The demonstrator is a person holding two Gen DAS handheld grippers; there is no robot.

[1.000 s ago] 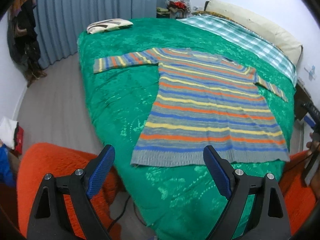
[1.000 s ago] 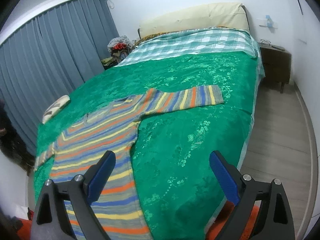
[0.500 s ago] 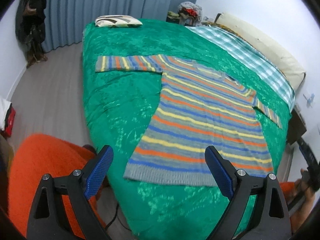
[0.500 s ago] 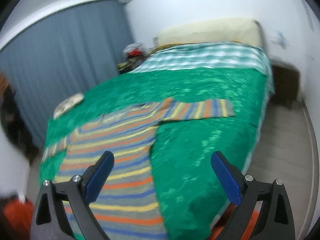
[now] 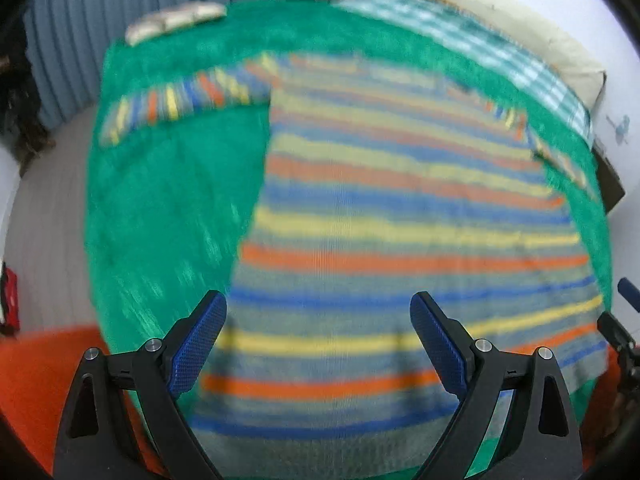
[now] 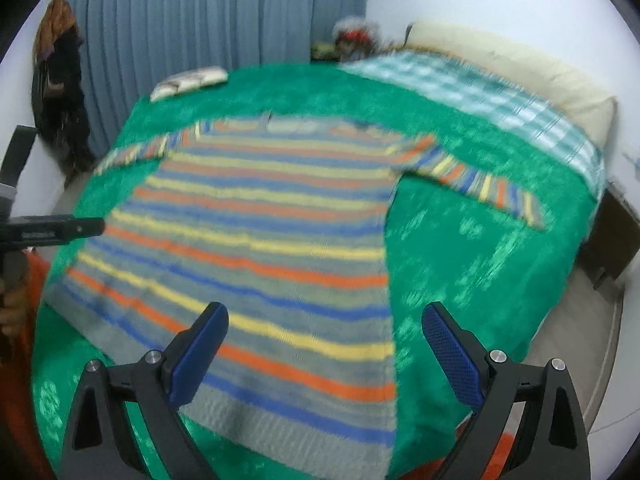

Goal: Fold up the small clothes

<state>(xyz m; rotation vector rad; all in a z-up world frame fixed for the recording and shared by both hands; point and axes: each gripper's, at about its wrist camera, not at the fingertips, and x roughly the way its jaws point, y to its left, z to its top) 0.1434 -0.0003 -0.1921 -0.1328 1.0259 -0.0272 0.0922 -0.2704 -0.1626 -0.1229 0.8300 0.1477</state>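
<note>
Striped sweater (image 5: 384,240) lay flat on the green bedspread (image 5: 168,208).
Both grippers hung above its hem end, empty: the left gripper (image 5: 318,344) over the left side, the right gripper (image 6: 324,354) over the right side, each with blue fingers (image 6: 200,354) spread wide apart.

1. The bed (image 6: 460,264) is covered by a green patterned bedspread (image 5: 160,208).
2. A striped sweater (image 6: 260,240) lies flat on the bedspread, both sleeves spread outward.
3. A small pale cushion (image 6: 190,80) rests near the far corner.
4. A green-and-white checked blanket (image 6: 480,92) covers the head end, with a cream pillow (image 6: 520,68) beyond it.
</note>
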